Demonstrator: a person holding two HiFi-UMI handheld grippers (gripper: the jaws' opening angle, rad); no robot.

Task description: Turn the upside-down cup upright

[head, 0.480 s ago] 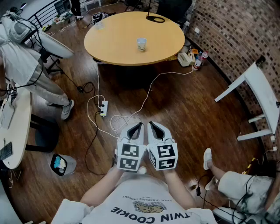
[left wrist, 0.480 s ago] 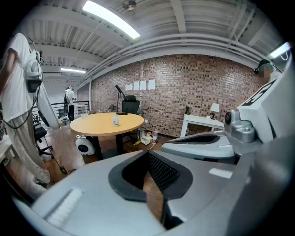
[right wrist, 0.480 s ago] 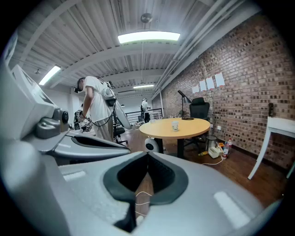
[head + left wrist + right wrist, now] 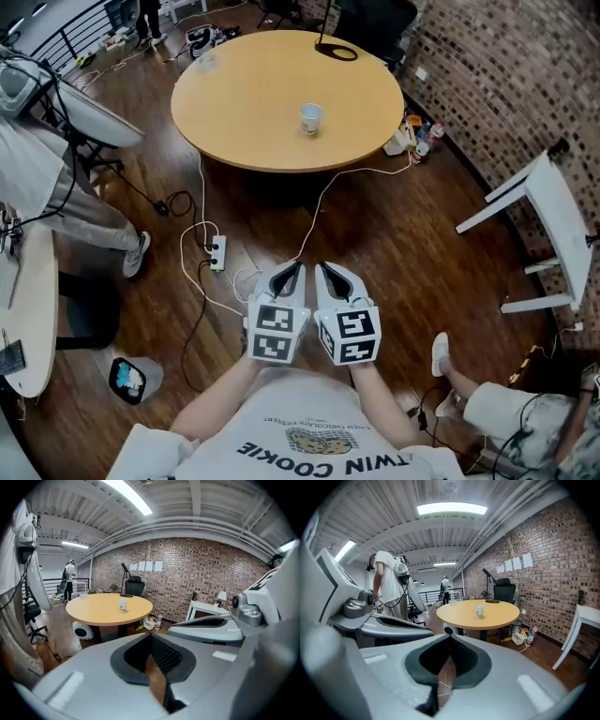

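Observation:
A white paper cup (image 4: 310, 117) stands alone near the middle of a round wooden table (image 4: 244, 103) across the room; from here I cannot tell which way up it is. The same cup shows small in the left gripper view (image 4: 123, 604) and the right gripper view (image 4: 480, 611). My left gripper (image 4: 286, 275) and right gripper (image 4: 332, 275) are held side by side close to my chest, over the wood floor, far short of the table. Both point toward the table. Each has its jaws shut with nothing between them.
A white power strip (image 4: 217, 251) and loose cables lie on the floor between me and the table. A white folding table (image 4: 548, 202) leans at the right by the brick wall. A person (image 4: 37, 178) stands at the left, and someone's leg (image 4: 487, 403) is at the bottom right.
The table and cup sit slightly lower and larger in the head view, so I have come a little closer. The grippers keep their place side by side, still shut.

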